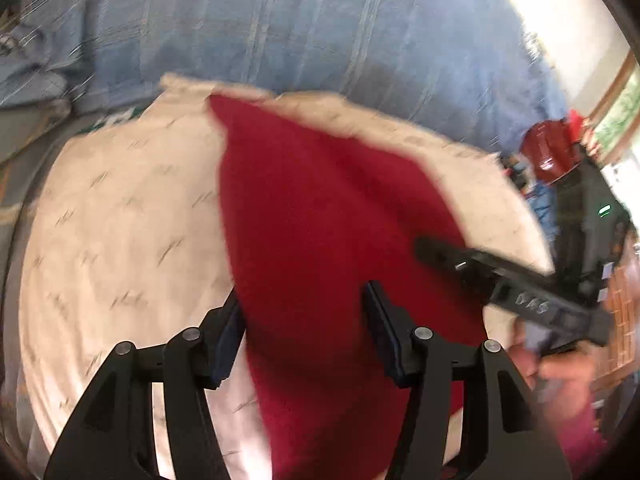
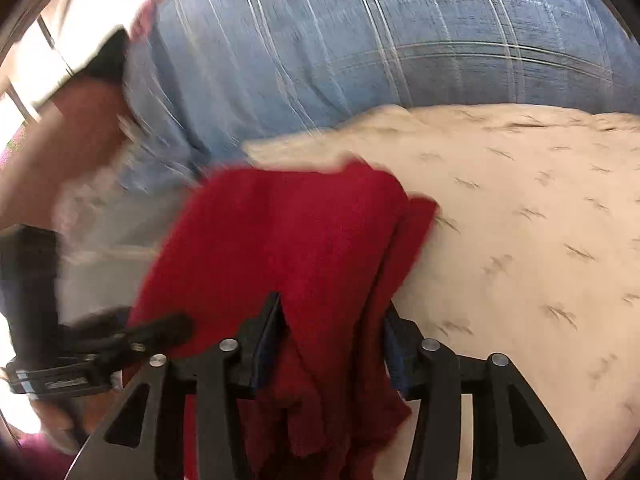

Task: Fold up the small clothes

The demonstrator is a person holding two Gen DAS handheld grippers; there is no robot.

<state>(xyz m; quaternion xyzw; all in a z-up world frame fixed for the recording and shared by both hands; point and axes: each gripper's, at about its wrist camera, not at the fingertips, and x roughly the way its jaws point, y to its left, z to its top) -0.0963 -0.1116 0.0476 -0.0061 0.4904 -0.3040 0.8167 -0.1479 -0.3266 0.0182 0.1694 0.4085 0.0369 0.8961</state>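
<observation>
A red cloth (image 1: 316, 216) lies over a cream patterned cover (image 1: 120, 240). My left gripper (image 1: 304, 300) is open, its fingers standing wide apart over the cloth's near part. In the right wrist view the red cloth (image 2: 288, 240) hangs bunched between the fingers of my right gripper (image 2: 332, 312), whose jaws stand apart around it; the frames do not show whether they pinch it. The right gripper also shows in the left wrist view (image 1: 516, 284), reaching in over the cloth's right edge. The left gripper shows at the left of the right wrist view (image 2: 160, 332). Both views are blurred.
A blue plaid sheet (image 1: 320, 28) covers the bed behind the cream cover (image 2: 520, 216). A red object (image 1: 548, 148) and dark gear stand at the far right. A bright wall and window frame (image 2: 40, 64) are at the left.
</observation>
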